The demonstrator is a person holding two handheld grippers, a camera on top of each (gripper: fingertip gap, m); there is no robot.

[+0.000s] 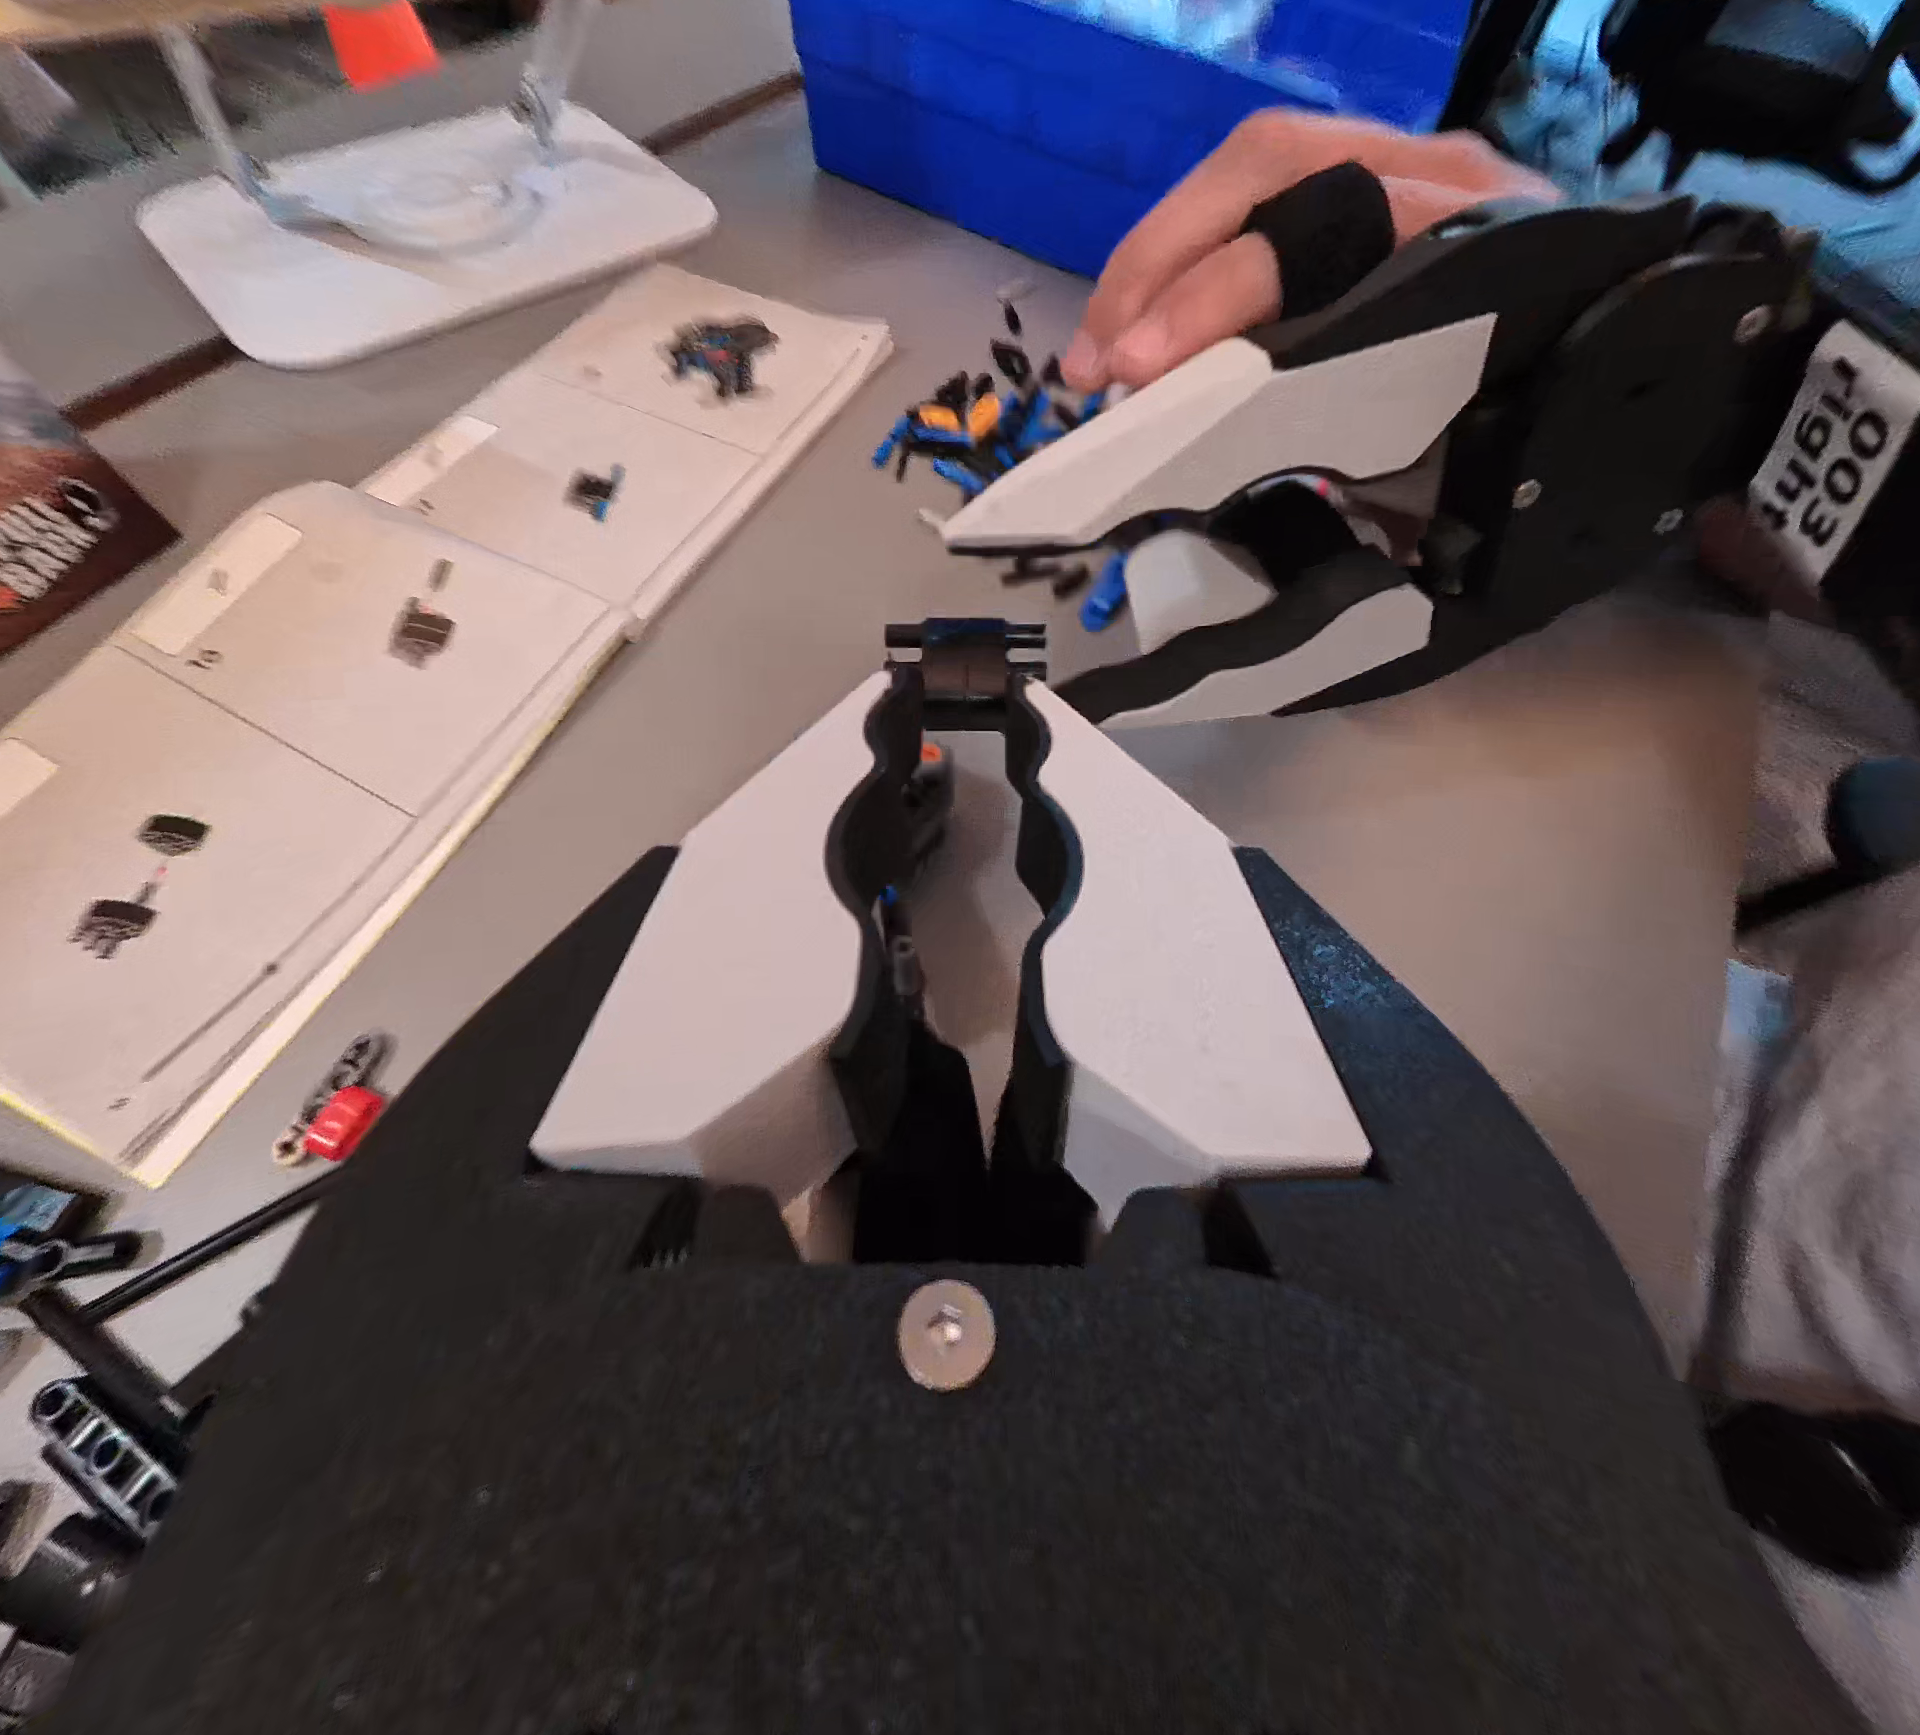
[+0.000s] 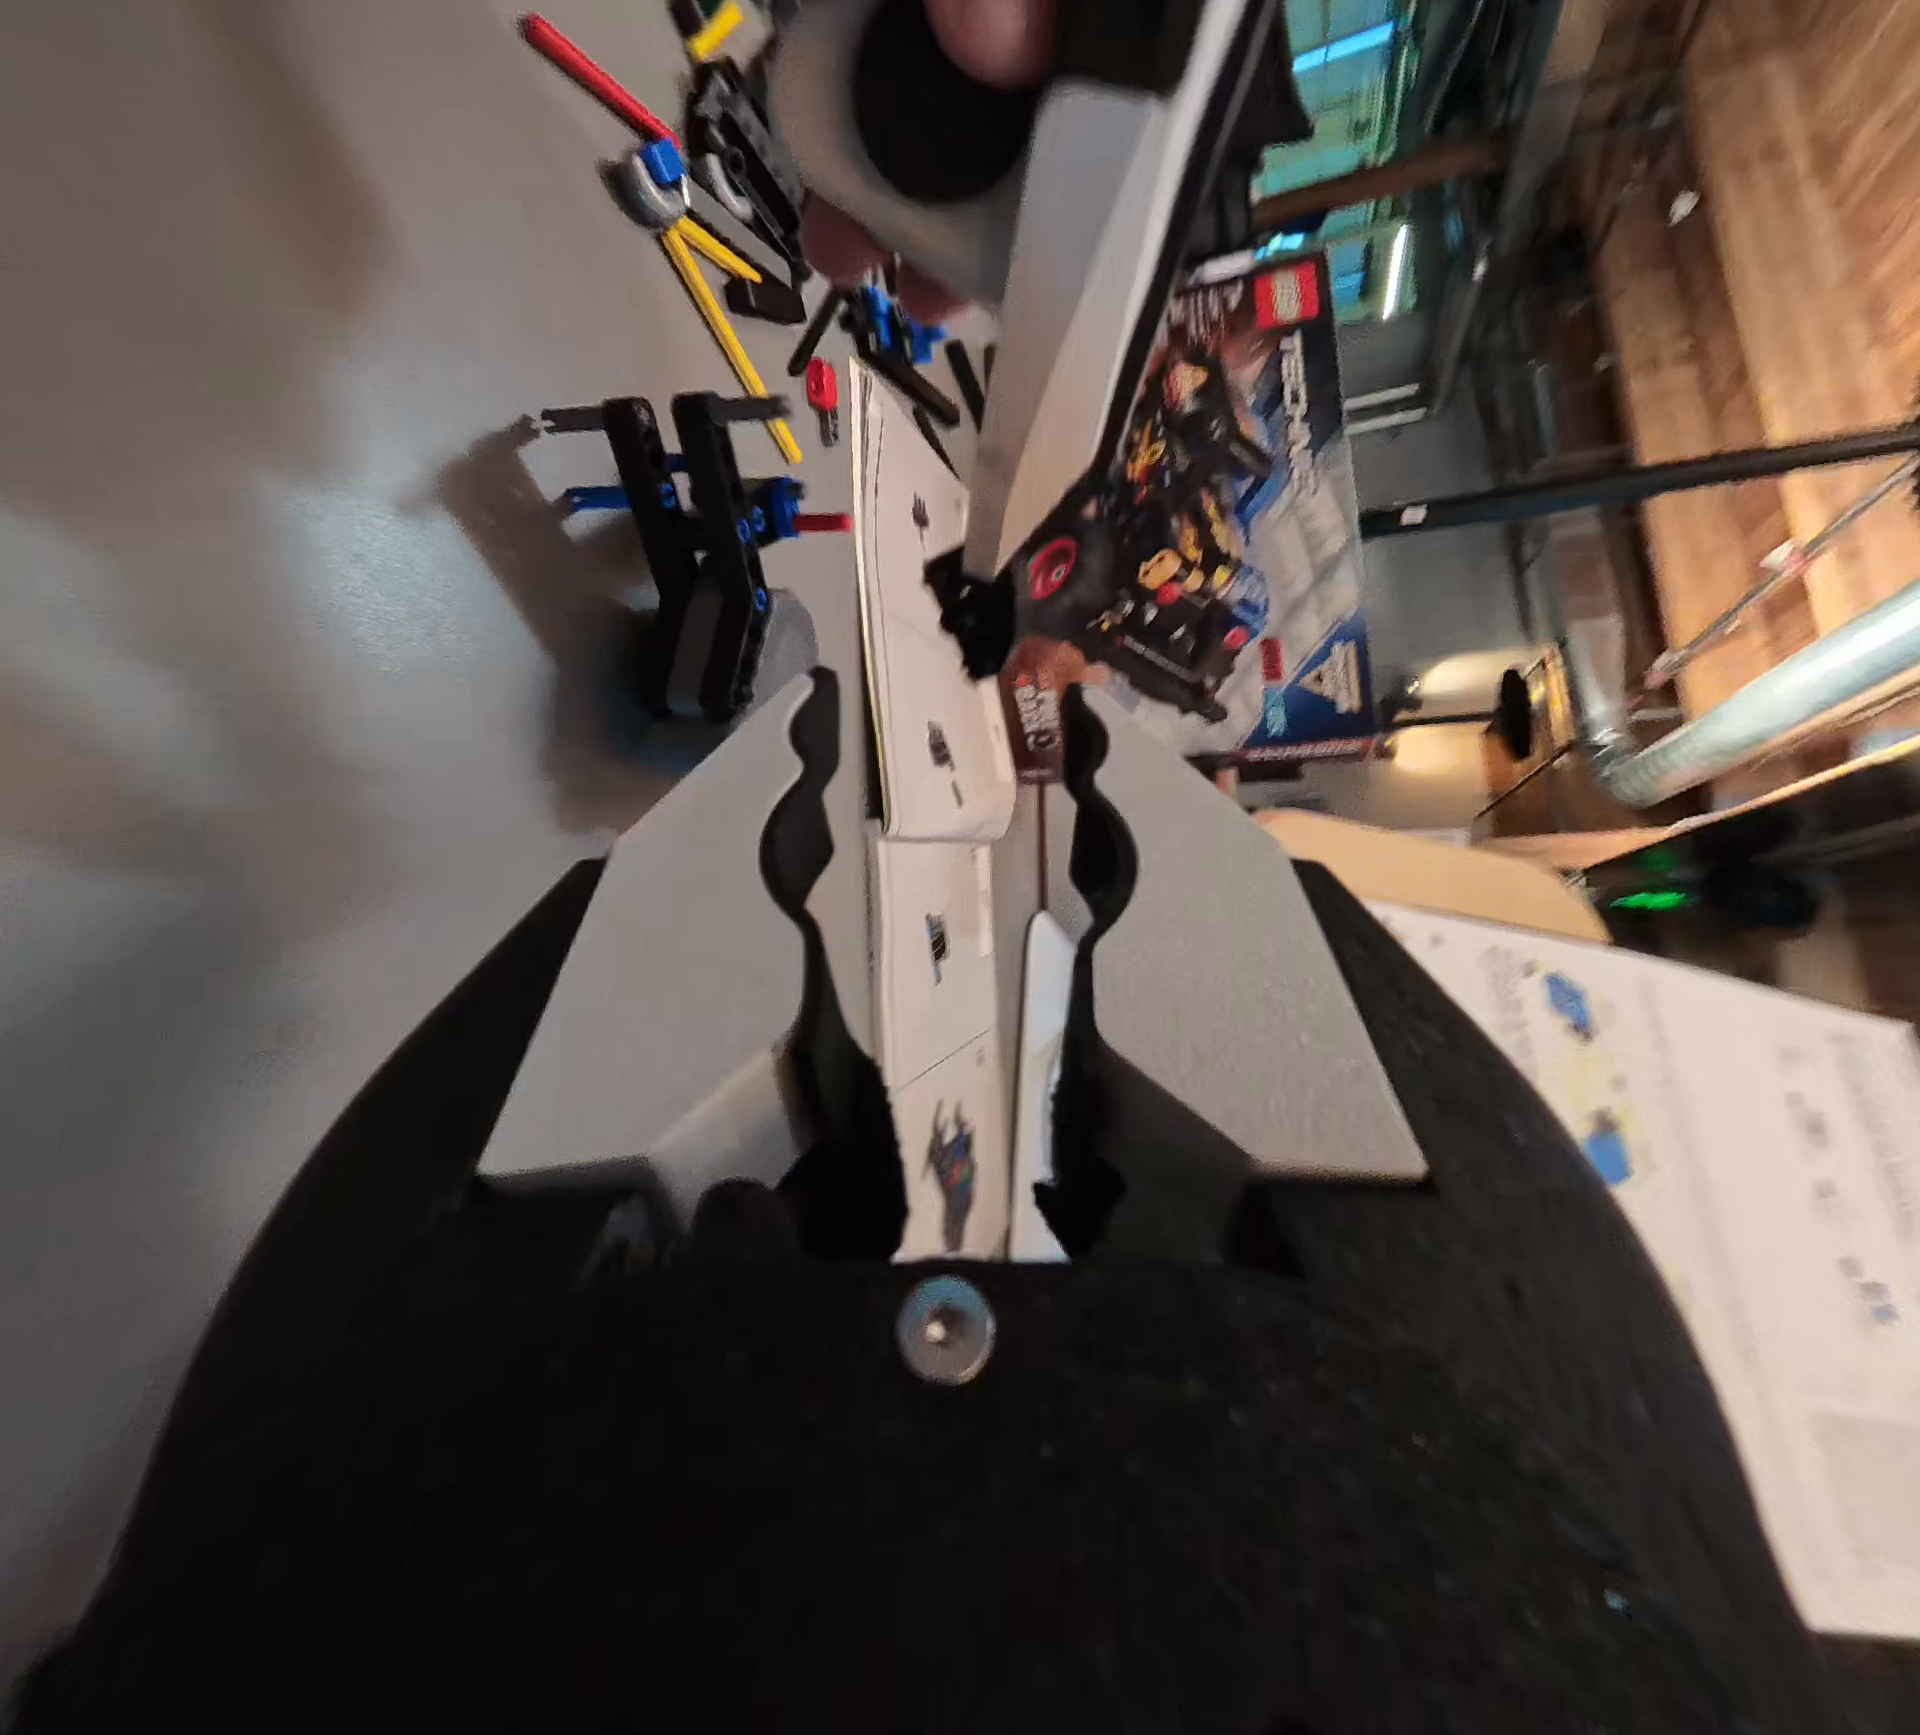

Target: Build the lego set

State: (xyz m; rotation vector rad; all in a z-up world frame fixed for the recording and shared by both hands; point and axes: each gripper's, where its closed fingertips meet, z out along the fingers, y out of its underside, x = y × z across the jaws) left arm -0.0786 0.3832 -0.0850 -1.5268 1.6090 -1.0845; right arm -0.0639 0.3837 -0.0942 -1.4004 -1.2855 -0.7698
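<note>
Spanning the grey table [image 1: 1351, 854], the instruction booklet [image 1: 343, 750] is laid open. A small black sub-assembly [image 1: 964, 662] is pinched by the left gripper [image 1: 961, 698]; the right gripper [image 2: 940, 709], spread empty, should be squared before a pin [image 1: 1101, 594] is pressed.

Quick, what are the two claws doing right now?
Left gripper: shut on a small black Lego piece.
Right gripper: open, holding nothing.

Both views are evenly lit from overhead and heavily fisheye-bent at the edges. Motion blur smears the blue bin [image 1: 1039, 75] and stand [image 1: 416, 231] far off in the left view. The right view is tilted, with soft glare on the table [image 2: 208, 542] and a shadow left of the black assembly [image 2: 707, 563].
</note>
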